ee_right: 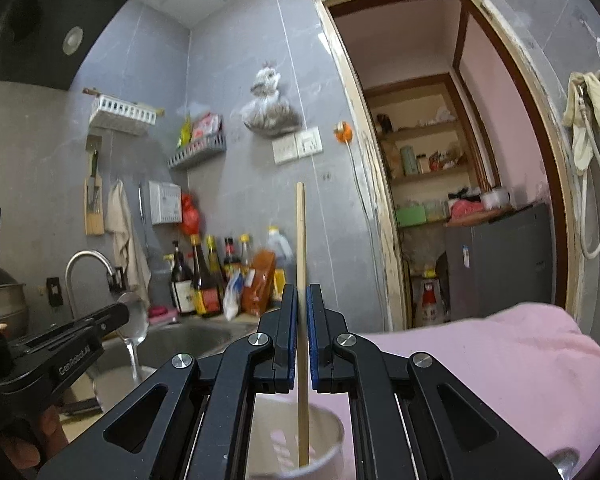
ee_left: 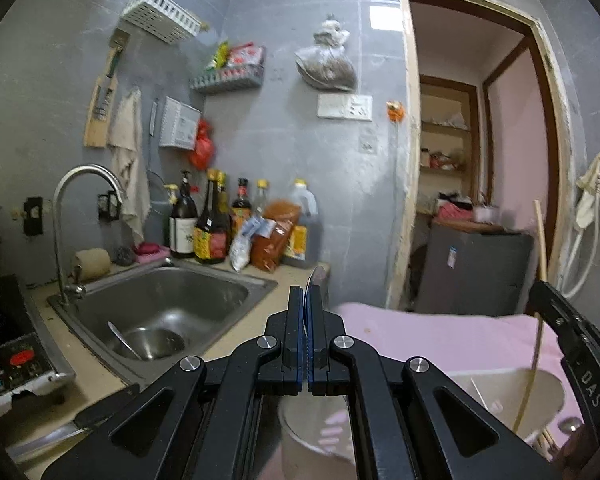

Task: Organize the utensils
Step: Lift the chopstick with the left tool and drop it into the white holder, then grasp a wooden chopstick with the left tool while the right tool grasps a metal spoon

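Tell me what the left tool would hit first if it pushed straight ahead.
Probably the grey wall past the counter edge; nothing nearer shows ahead of the left tool, shut on a spoon. Depth is unclear.

The word "GenRobot.AI" is written in light letters on the black side of the left tongs [ee_right: 122,314], seen low on the left in the right wrist view.

The letters "DAS" stand in pale print on the black body of the right tongs [ee_left: 540,288], which pokes in at the far right edge of the left wrist view. More letters may come before them, but they cannot be seen.

The bottles [ee_left: 210,224] behind the tongs, on the bench, have yellow, red and white labels. The print on them is too small and blurry to read.
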The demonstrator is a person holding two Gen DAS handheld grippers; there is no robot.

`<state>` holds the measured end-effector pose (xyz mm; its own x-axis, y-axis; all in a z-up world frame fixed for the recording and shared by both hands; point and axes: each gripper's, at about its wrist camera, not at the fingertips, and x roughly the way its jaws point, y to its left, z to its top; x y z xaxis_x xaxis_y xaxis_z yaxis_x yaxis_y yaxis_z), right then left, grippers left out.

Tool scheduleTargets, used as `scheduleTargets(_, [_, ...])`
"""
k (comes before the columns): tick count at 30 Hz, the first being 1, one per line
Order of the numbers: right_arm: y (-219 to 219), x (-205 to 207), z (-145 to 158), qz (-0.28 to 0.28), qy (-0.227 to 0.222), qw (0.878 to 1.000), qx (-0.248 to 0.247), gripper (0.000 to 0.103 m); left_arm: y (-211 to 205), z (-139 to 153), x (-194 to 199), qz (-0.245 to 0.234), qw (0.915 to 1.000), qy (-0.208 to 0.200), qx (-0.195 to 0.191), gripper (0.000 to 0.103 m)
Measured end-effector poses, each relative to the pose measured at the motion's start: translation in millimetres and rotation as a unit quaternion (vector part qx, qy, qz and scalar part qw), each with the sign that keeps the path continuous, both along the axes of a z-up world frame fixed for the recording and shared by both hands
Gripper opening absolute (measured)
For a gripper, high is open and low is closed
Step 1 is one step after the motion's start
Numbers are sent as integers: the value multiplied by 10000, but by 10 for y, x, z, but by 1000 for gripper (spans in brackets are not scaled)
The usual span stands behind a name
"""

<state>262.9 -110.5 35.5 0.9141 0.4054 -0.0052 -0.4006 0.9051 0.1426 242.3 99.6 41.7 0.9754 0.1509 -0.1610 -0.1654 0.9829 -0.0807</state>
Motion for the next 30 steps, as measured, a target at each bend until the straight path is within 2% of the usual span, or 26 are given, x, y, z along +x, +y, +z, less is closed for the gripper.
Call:
scheduleTargets(7, [-55, -72, -12, 78, 293, 9995, -71, 5, -2, -20, -24, -502, 9978, 206, -368, 2])
scheduleTargets(12, [-101, -179, 24, 148, 307, 9994, -114, 7, 7, 23, -90, -764, 9947, 225, -657, 6])
scheduleTargets(15, [-132, -248, 63, 166, 240, 9995, -140, 14, 10, 69, -161, -865, 9928, 136, -816, 18])
scheduleTargets(16, [-153, -280, 89, 170, 204, 9996, -135, 21, 10, 92, -192, -911, 9919, 91, -886, 25])
scheduleTargets(17, [-169, -297, 103, 176, 182, 9996, -124, 23, 9, 116, -220, -948, 9910, 43, -946, 28])
scheduleTargets(19, [-233, -362, 162, 156, 95, 9998, -84, 23, -7, 172, -281, -1001, 9897, -36, -1021, 30])
scheduleTargets(24, [-442, -486, 288, -8, -44, 10000, -41, 26, -164, 317, -417, -1106, 9884, -162, -1030, 44])
scheduleTargets(25, [-496, -519, 306, -58, -80, 9999, -53, 29, -198, 337, -435, -1127, 9883, -170, -1010, 48])
scheduleTargets(28, [-664, -615, 349, -189, -171, 9997, -64, 49, -350, 397, -521, -1260, 9877, -258, -893, 59])
scheduleTargets(30, [-803, -695, 377, -307, -239, 9992, -106, 50, -470, 431, -580, -1355, 9874, -305, -764, 66])
